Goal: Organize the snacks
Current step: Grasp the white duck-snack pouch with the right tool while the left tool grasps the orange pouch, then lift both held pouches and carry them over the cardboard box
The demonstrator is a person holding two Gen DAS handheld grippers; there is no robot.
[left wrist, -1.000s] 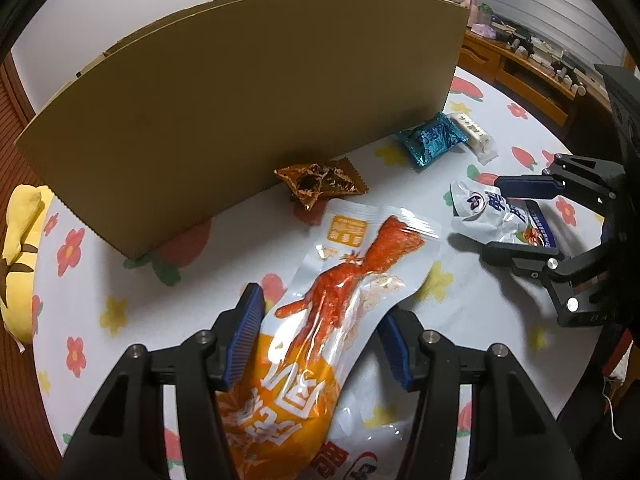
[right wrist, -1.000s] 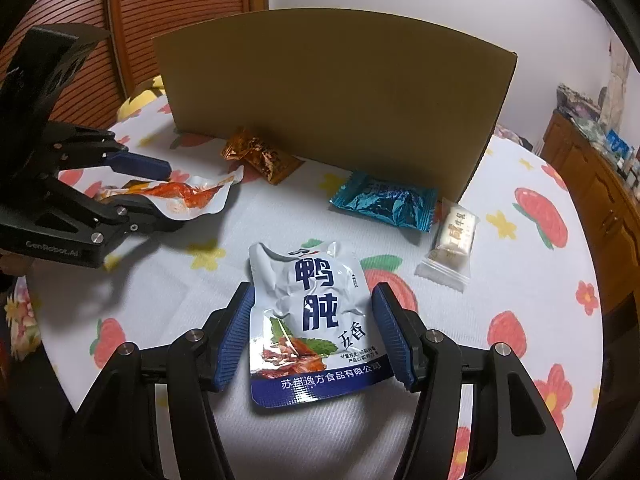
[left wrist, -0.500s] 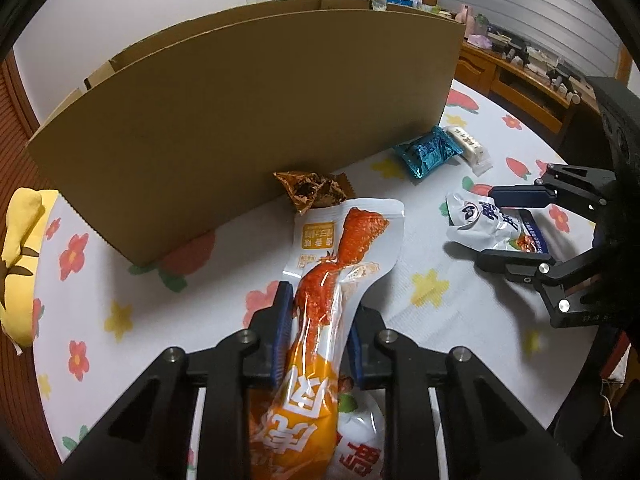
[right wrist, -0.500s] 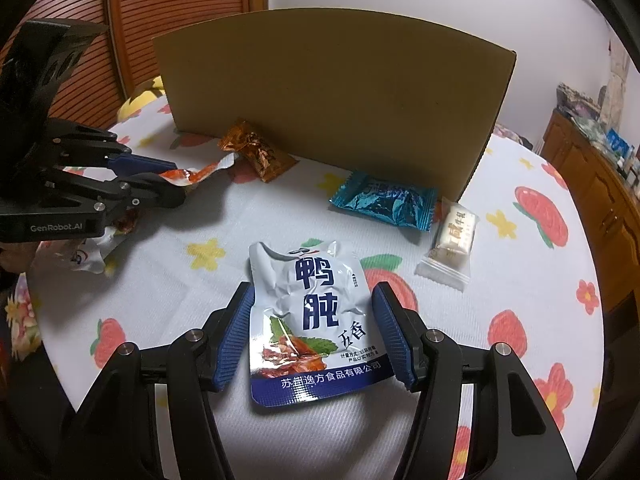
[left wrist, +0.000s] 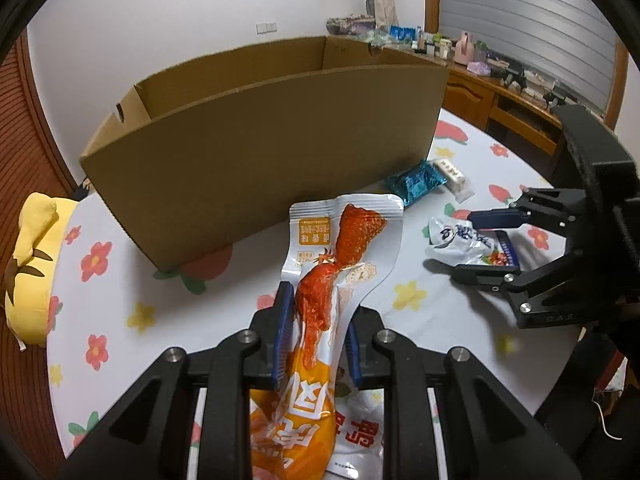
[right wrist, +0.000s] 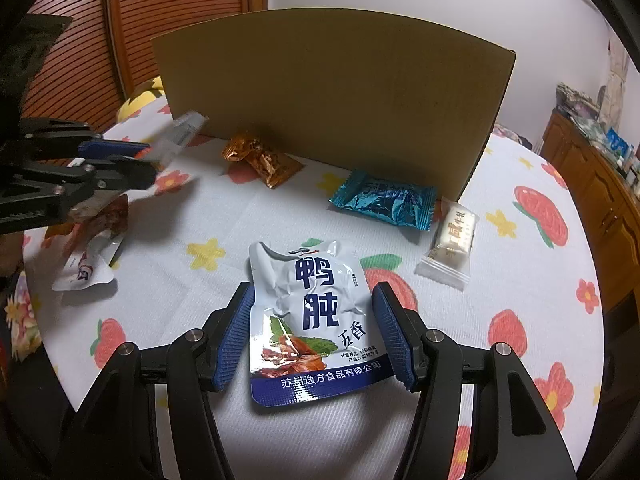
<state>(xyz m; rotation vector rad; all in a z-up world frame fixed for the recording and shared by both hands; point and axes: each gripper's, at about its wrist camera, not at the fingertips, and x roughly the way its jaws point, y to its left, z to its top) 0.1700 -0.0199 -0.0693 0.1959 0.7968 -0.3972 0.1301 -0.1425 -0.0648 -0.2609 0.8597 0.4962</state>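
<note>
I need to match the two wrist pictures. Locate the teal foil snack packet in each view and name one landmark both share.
Left wrist view: the teal foil snack packet lies right of centre, at the right end of the cardboard box, beside a white wrapped candy.
Right wrist view: the packet lies centre-right, by the box's near right corner, left of the candy.
Shared landmark: the cardboard box.

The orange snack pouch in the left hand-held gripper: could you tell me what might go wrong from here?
The orange snack pouch is pinched near its middle by the left hand-held gripper, so the floppy top may catch the cardboard box wall. Another packet lying beneath could be dragged along.
</note>
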